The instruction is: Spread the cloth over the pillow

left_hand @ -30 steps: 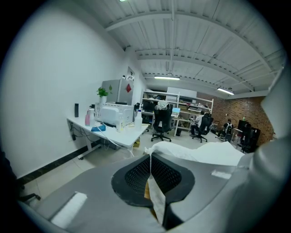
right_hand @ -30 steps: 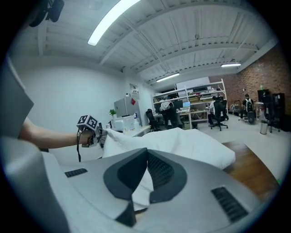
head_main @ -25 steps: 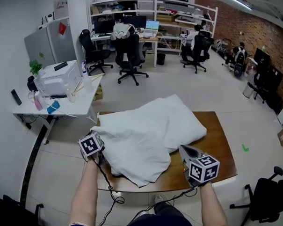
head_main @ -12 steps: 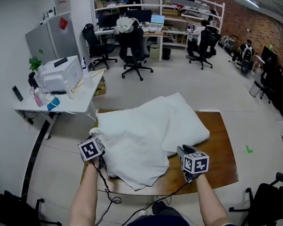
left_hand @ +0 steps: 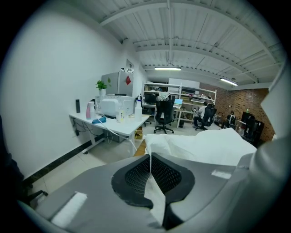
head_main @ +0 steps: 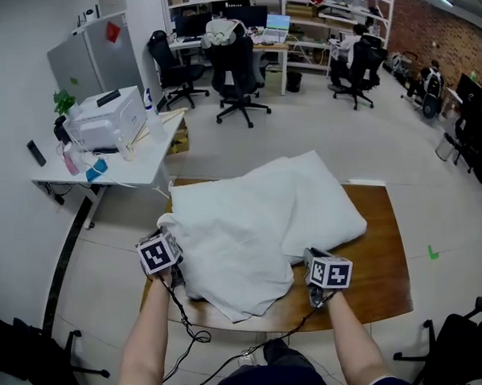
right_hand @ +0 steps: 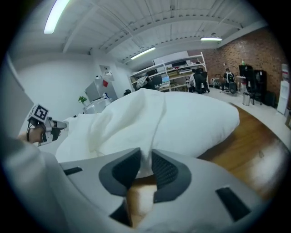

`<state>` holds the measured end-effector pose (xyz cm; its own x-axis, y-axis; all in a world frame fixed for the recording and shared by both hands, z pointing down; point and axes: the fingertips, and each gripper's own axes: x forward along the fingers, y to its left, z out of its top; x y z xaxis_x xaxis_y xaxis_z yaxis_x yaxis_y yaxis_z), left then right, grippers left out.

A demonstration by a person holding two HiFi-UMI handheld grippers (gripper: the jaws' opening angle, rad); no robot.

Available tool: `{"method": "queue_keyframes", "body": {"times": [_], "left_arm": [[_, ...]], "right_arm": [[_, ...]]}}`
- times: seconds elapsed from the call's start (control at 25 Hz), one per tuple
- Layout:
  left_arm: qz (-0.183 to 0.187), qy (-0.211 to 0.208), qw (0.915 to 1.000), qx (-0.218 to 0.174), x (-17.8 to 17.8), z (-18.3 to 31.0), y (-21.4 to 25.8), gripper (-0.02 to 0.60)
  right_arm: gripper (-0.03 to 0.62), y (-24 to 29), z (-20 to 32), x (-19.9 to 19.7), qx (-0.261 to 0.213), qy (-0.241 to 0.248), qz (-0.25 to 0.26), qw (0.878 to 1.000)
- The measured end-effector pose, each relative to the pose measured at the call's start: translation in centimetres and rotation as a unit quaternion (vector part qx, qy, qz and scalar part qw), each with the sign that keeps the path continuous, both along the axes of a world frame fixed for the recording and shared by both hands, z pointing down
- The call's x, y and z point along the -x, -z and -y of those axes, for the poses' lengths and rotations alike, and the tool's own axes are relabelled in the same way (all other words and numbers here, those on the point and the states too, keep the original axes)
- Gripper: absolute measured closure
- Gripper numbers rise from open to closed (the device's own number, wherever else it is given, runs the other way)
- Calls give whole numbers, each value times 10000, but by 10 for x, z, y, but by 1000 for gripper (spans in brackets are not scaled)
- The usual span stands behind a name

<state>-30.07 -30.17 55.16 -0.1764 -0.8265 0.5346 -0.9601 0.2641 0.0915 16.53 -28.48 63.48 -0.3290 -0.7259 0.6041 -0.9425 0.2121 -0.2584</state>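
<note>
R gripper [head_main: 314, 263] has been lowered to the table [head_main: 380, 277] at the near edge of the pillow [head_main: 325, 212], and its jaws have just been opened. A fold of the cloth [head_main: 227, 244] is left loose betw. the spread pads, so that side is judged released, but spreading isn't done: the pillow's right half is uncovered. L gripper [left_hand: 150, 159] is pinched shut on the cloth's left edge, w/ the cloth draped from there across to the R jaws.
</note>
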Motion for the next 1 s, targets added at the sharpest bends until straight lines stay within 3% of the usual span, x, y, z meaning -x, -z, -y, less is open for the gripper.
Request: {"method": "queue_keyframes", "body": {"times": [0.08, 0.12, 0.36, 0.52, 1.0], "left_arm": [[16, 20, 10000, 0, 3, 0, 0, 568], [22, 26, 10000, 1, 4, 0, 0, 566], [37, 24, 10000, 10, 1, 0, 0, 566], [80, -6, 10000, -36, -1, -2, 5, 566], [166, 18, 9998, -103, 12, 4, 16, 566]], "right_arm": [[566, 3, -3, -2, -57, 157, -64, 9998], [571, 5, -5, -2, -81, 220, -56, 9997], [572, 20, -8, -1, -158, 413, -17, 9990], [574, 25, -11, -16, -247, 231, -199, 9992], [576, 56, -2, -121, -499, -530, -849, 9937]]}}
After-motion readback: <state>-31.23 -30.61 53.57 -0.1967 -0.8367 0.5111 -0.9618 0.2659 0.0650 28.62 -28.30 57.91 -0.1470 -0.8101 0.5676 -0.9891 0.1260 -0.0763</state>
